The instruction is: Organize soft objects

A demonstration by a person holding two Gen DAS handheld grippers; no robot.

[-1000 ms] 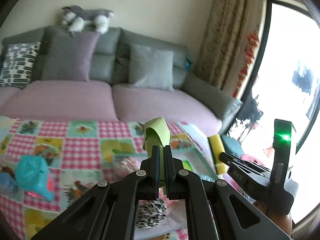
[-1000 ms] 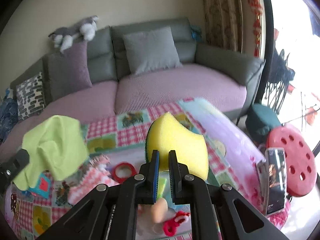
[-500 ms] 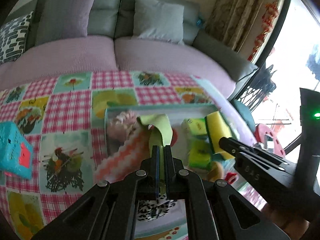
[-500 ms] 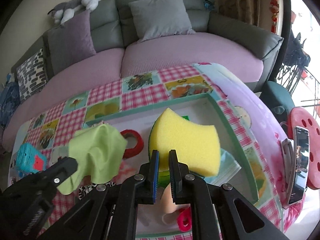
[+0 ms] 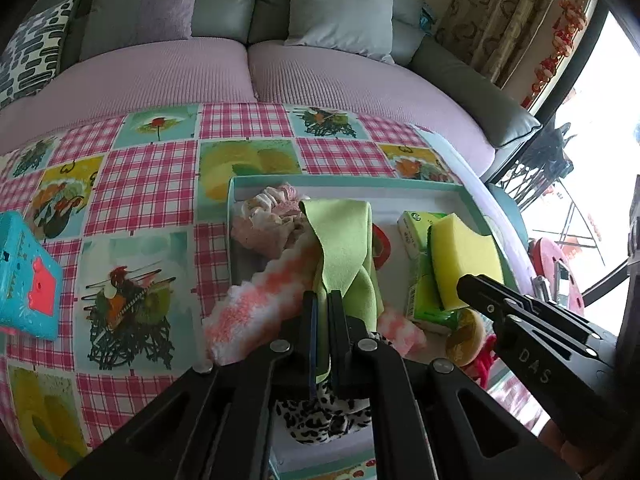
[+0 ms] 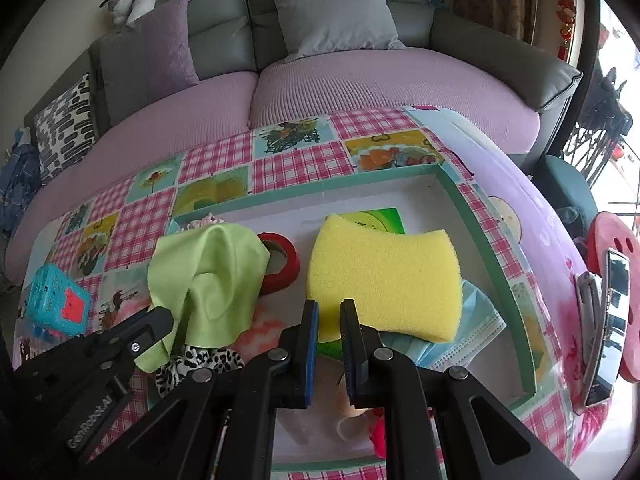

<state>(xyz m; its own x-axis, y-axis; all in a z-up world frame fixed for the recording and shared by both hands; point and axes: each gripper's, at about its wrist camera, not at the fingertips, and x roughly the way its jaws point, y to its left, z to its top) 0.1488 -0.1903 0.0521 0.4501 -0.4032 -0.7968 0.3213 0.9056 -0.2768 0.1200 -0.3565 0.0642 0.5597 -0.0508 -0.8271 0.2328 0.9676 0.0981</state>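
A light green cloth (image 5: pixel 344 240) hangs over the teal-rimmed tray (image 5: pixel 344 182), and my left gripper (image 5: pixel 323 296) is shut on its lower edge. In the right wrist view the cloth (image 6: pixel 208 268) droops left of a red tape roll (image 6: pixel 286 264), with the left gripper (image 6: pixel 168 320) below it. My right gripper (image 6: pixel 329 306) holds a corner of the yellow sponge (image 6: pixel 384 272), and its jaws are opening. The sponge rests low in the tray (image 6: pixel 480 240) on a blue face mask (image 6: pixel 476 320) and a green tissue pack (image 6: pixel 380 218).
The tray also holds a pink-and-white fuzzy cloth (image 5: pixel 256 312), a pink scrunchie (image 5: pixel 264 216) and a leopard-print piece (image 5: pixel 320 416). A teal box (image 5: pixel 24 280) lies on the checked tablecloth at left. Behind is a sofa (image 6: pixel 360 80); a red stool (image 6: pixel 616 240) with a phone stands right.
Both grippers have come down and tipped toward the tray. The green cloth now drapes onto the tray's contents and the sponge sits on the mask. The right jaws stand slightly wider.
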